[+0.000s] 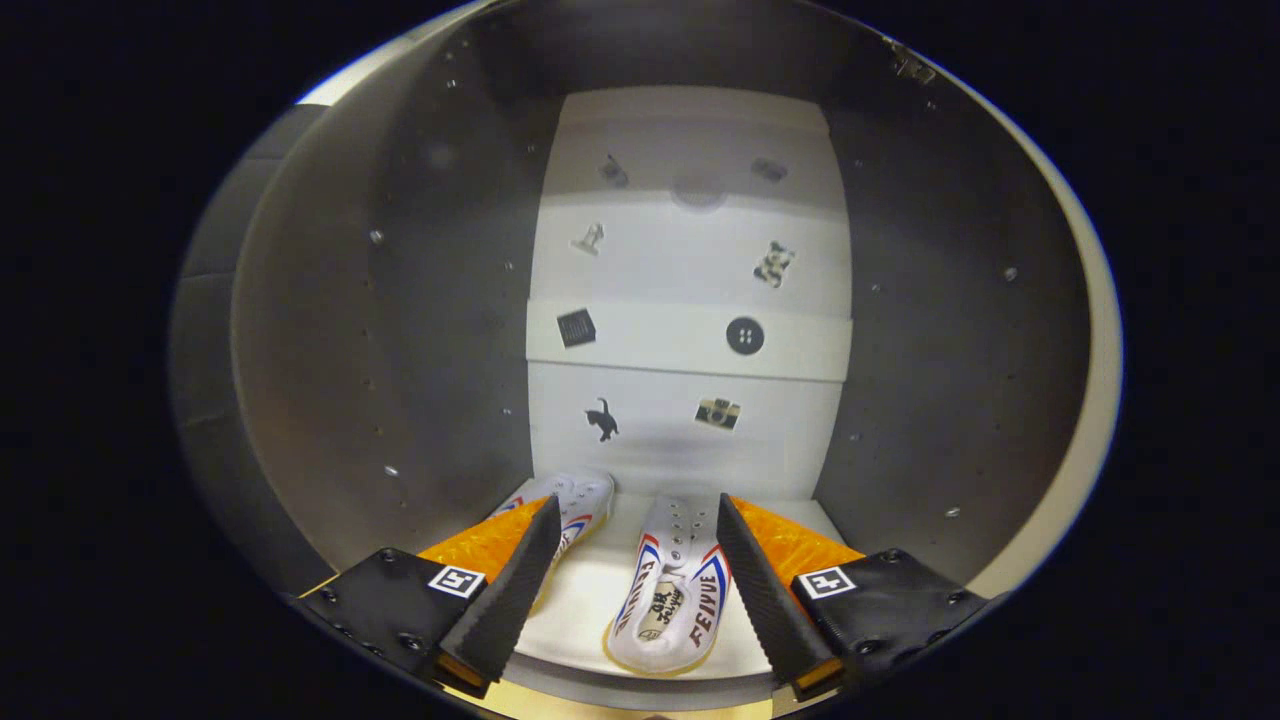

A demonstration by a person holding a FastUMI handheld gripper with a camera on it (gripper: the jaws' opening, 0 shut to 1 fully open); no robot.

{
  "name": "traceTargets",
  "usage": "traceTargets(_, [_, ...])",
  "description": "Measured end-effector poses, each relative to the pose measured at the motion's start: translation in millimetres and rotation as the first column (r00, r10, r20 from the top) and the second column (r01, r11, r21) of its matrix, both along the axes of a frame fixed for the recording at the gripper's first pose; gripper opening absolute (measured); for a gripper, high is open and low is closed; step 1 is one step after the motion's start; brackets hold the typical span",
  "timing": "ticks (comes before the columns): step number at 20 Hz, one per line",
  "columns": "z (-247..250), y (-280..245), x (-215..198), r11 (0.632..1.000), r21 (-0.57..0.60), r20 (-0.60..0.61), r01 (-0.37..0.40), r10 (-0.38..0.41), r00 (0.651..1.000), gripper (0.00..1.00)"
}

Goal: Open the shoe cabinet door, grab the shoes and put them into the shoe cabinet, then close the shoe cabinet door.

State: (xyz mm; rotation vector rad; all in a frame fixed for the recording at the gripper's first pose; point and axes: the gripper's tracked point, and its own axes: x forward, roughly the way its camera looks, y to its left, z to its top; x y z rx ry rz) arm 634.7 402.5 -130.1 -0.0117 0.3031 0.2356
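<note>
Dim grey side panels [400, 330] — white back panel [690, 270] brightly lit (small stickers [745, 336]).

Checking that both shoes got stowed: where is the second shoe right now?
In the gripper view, the second shoe lies on the cabinet floor by the back wall, partly behind the left finger of the open gripper, left of the first shoe.

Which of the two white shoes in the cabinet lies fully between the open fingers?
The right shoe, its insole facing up in the gap between the open gripper fingers. The other shoe sits farther in, partly hidden behind the left finger.
</note>
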Motion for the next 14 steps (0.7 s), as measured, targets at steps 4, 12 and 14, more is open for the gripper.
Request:
traceTargets(4, [43.5,-5.8,-63.8,1.000,0.017,0.066,-0.016,0.014,0.998,0.99])
traceTargets(12, [92.3,-32.1,-180.4,0.999,0.036,0.118,-0.031,0.026,0.993,0.98])
traceTargets(14, [104.5,-39.9,-205.6,0.998,0.048,0.126,-0.029,0.023,0.992,0.97])
